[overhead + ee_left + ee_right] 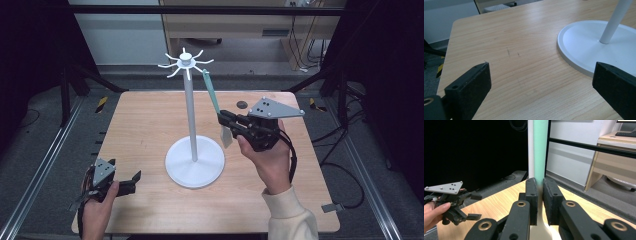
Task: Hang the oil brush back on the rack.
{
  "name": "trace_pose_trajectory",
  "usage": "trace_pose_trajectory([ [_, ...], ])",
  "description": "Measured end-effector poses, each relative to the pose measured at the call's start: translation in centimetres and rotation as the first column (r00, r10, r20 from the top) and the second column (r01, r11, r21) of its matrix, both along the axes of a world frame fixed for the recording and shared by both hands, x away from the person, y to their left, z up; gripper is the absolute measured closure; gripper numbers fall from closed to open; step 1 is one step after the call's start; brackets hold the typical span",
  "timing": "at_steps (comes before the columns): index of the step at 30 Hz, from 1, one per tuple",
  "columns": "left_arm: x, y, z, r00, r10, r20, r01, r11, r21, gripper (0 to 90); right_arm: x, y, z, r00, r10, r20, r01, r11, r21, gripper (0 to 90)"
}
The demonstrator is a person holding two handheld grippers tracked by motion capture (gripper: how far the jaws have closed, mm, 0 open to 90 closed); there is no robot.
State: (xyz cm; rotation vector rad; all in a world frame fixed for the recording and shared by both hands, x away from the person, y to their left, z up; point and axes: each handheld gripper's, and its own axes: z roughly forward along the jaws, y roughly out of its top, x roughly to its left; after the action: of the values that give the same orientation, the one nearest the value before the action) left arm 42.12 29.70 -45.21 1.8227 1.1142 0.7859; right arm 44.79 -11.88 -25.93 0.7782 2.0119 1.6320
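A white stand (190, 107) with a round base (195, 162) and a ring of hooks (186, 62) at its top rises from the middle of the wooden table (145, 125). My right gripper (221, 119) is shut on a spatula just right of the pole. Its teal handle (211, 90) slants up toward the hooks, and its pale blade (226, 136) hangs below the jaws. In the right gripper view the gripper (539, 192) pinches the teal handle (540, 150) beside the pole (530, 147). My left gripper (135, 181) rests open at the front left; in its own view the gripper (541, 82) has nothing between the jaws.
The stand's base (584, 45) lies just ahead and right of the left jaws. A small dark disc (242, 104) sits on the table behind the right gripper. A black frame bar (200, 10) crosses overhead at the back, with a wooden desk (240, 25) behind it.
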Motion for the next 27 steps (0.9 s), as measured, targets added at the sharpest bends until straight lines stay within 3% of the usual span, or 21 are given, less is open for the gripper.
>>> trace_pose_trajectory([
  [27, -0.06, 0.07, -0.01, 1.0, 0.001, -0.001, -0.001, 1.0, -0.001, 1.6, 0.82, 0.52, -0.7, 0.9998, 0.015, 0.014, -0.015, 1.0, 0.014, 81.7],
])
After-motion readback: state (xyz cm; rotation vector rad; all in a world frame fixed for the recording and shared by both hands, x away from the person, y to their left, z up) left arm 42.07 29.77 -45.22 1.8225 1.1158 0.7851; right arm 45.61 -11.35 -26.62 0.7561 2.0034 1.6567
